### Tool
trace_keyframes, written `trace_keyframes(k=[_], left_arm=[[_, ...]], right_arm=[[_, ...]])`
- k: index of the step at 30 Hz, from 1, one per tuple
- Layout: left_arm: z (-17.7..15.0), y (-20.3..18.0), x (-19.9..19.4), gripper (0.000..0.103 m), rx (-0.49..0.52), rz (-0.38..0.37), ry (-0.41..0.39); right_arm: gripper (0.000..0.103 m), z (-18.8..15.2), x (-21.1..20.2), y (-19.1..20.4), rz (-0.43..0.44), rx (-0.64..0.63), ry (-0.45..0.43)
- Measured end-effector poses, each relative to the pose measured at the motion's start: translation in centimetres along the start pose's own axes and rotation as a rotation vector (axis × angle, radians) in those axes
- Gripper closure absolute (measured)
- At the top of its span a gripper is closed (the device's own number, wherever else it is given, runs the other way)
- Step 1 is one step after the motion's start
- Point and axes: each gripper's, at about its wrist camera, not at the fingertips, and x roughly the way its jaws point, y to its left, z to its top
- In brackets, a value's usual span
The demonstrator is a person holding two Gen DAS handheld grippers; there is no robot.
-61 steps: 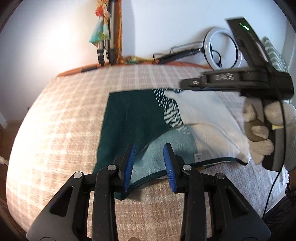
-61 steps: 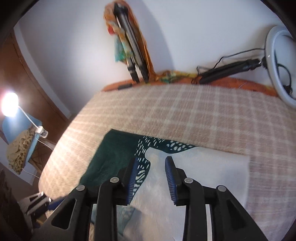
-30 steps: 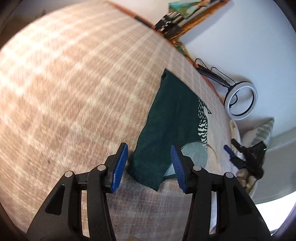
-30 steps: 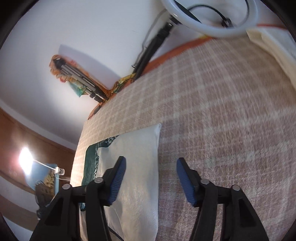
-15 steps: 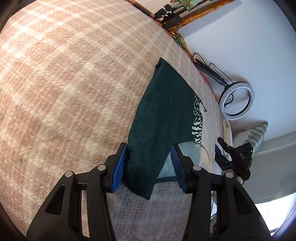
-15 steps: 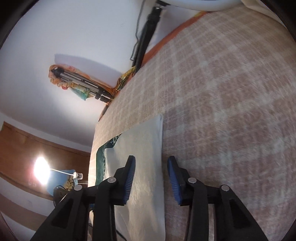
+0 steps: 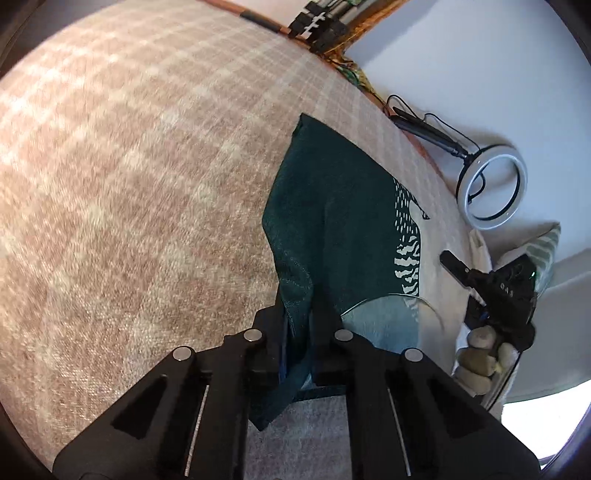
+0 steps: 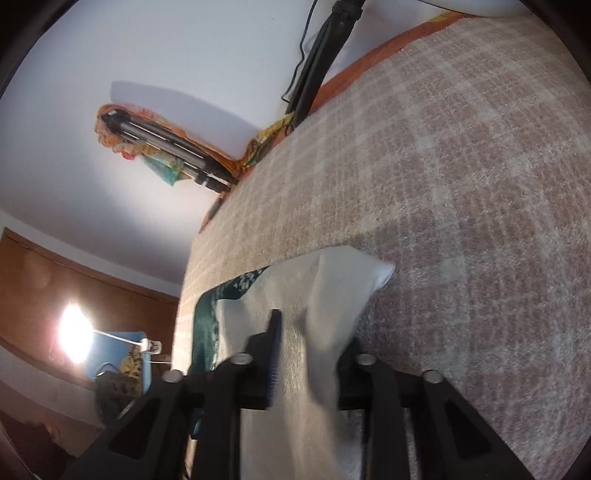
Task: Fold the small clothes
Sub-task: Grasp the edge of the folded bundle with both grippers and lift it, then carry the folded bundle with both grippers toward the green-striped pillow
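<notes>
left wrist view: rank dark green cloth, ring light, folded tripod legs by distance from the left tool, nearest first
1. dark green cloth: pinched in the left tool, bottom centre.
2. ring light: right side, past the cloth, by the wall.
3. folded tripod legs: top edge, at the bed's far side; ranked last, though close to the ring light.

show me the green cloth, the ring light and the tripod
green cloth (image 7: 332,229): left wrist view, its plain dark middle.
ring light (image 7: 517,201): left wrist view, right side of its white ring.
tripod (image 8: 173,142): right wrist view, its folded silver legs.
</notes>
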Motion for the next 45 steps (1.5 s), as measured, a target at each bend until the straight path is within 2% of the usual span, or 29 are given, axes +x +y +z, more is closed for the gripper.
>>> trace_keyframes(k=[3, 11, 23, 32, 45], left_arm=[[-0.2, -0.4, -0.5, 0.1, 0.015, 0.007, -0.021], [-0.5, -1.9, -2.8, 0.101, 0.066, -0.018, -0.081], [-1.1, -5.6, -3.6, 0.101, 0.126, -0.063, -0.107], [-2.4, -10.4, -1.7, 0.101, 0.187, -0.111, -0.093], [-4.6, -20.0, 3.4, 0.101, 0.317, -0.163, -0.05]], right_arm=[[0.101, 0.0, -0.2, 1.1, -0.052, -0.035, -0.02], [0.102, -0.4, -1.8, 5.9, -0.154, -0.213, -0.073], [0.102, -0.5, -4.9, 8.4, -0.19, -0.283, -0.14], [0.102, -0.3, -9.6, 7.5, -0.232, -0.295, -0.198], [0.102, 2.0, -17.9, 2.6, -0.261, -0.252, -0.274]])
